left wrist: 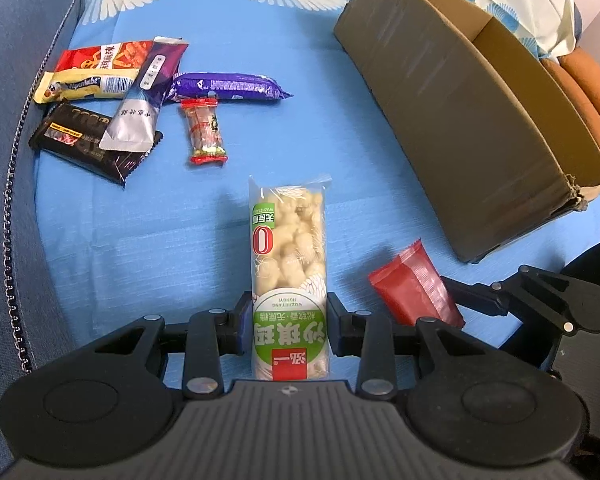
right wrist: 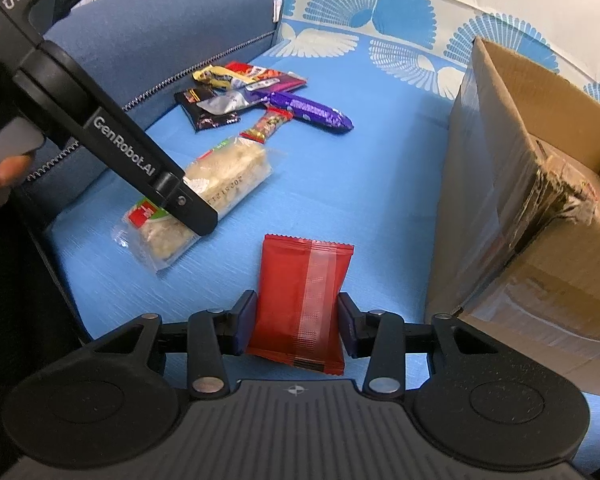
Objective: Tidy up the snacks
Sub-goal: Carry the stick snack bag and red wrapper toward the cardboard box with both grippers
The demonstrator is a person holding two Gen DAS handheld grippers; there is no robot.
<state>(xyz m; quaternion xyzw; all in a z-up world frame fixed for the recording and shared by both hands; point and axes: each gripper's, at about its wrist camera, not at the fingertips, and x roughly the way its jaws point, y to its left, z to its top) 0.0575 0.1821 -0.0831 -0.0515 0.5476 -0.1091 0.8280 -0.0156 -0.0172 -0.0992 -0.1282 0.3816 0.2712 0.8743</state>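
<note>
Two packets are being taken at once: the left gripper has its pads pressed to the sides of the long clear packet of pale puffed rice cake with a green label, and the right gripper is closed against the flat red foil snack pouch, both on the blue patterned sofa cover. To do this well, I'd grip gently so the cake isn't crushed, lift each clear, then carry them over the near wall of the open brown cardboard box just beside the pouch. Six other wrappers lie well apart, including the purple bar.
</note>
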